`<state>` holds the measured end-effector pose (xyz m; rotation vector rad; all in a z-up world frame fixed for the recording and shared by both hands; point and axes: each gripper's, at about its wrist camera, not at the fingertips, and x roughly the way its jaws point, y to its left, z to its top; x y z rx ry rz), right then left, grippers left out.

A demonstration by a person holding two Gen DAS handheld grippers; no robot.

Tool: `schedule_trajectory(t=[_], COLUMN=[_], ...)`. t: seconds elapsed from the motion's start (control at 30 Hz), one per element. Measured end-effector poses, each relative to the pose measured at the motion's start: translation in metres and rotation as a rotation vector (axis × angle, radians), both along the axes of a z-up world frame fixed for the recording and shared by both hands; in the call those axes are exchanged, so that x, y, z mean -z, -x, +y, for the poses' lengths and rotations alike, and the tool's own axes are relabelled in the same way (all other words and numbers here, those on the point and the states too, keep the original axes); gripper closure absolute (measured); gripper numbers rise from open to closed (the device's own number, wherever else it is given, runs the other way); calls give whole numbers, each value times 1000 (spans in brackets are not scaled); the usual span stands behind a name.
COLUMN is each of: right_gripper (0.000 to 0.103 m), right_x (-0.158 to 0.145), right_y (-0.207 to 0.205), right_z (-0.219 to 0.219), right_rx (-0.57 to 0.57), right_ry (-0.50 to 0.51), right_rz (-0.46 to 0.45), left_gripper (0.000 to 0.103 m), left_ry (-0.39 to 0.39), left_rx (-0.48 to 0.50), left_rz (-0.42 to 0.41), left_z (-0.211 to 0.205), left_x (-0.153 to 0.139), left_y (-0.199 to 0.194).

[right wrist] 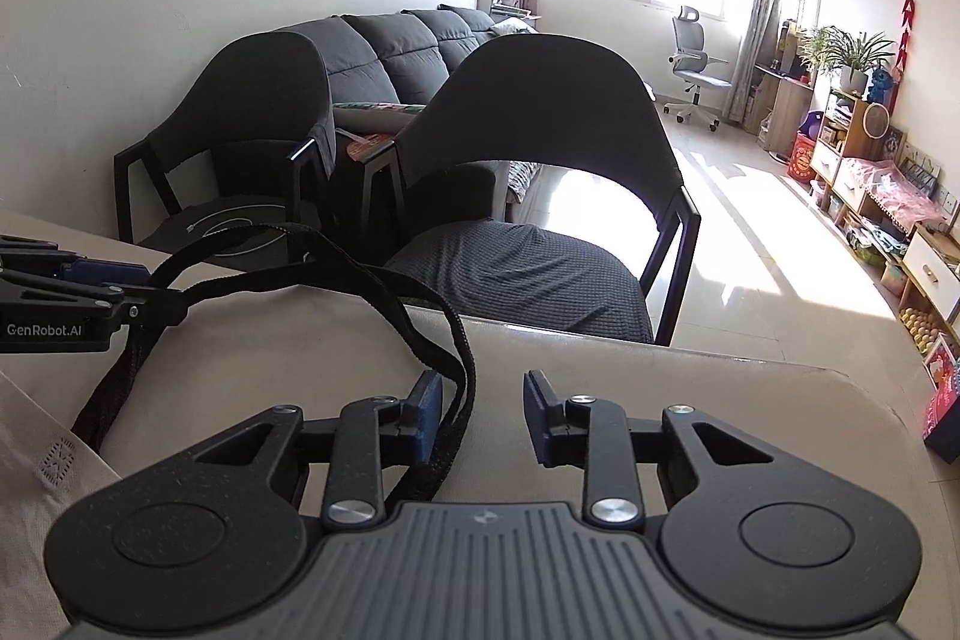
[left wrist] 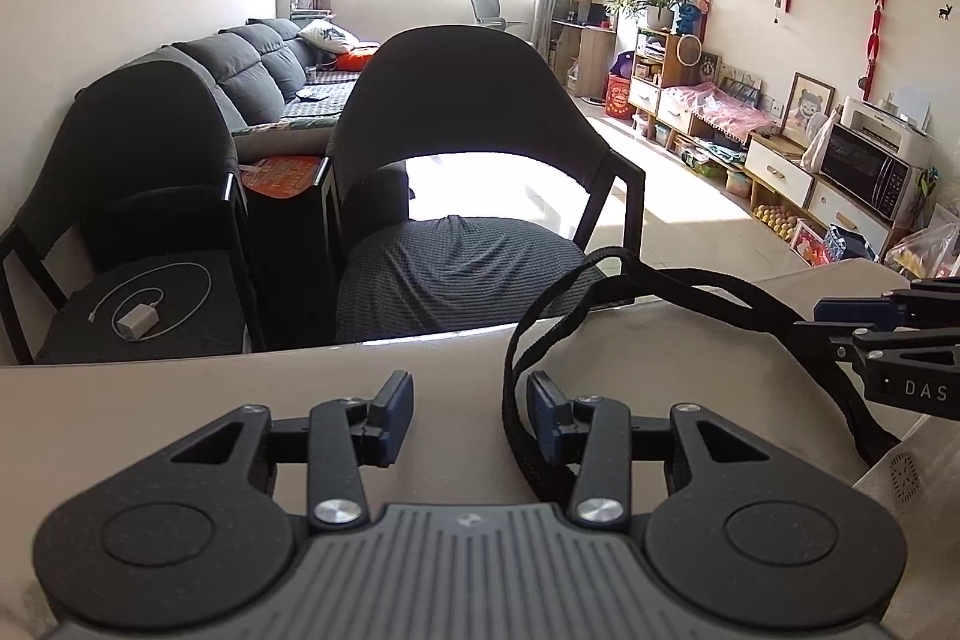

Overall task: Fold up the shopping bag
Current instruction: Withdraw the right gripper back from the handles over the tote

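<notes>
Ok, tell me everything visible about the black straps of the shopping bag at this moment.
The black straps are flat woven webbing, limp and looping over the beige table. They run from the pale shopping bag, where a stitched patch anchors one end. One loop passes between the open fingers of the right gripper, lying against its left finger. Another lies between the fingers of the left gripper, beside its right finger. Neither gripper pinches them.

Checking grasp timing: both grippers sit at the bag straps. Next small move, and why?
Probably close the right gripper on the strap. Its jaws stand apart, and the strap lies against the inner pad without being pinched. The left gripper is open too, beside its own loop.
</notes>
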<state>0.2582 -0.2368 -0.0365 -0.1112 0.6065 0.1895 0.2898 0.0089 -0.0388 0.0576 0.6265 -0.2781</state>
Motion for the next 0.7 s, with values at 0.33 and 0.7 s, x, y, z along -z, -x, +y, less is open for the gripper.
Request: schedule_trajectory(t=[0.33, 0.7], right_gripper=[46, 28], right_x=[-7, -33], right_y=[4, 45], right_z=[6, 5], right_rx=[-24, -46], right_ry=[1, 32], right_rz=[34, 51], left_gripper=[23, 15], left_ry=[-41, -99], left_rx=[14, 3], left_rz=[5, 2], left_z=[-11, -17], left_x=[-8, -32], left_y=[6, 40])
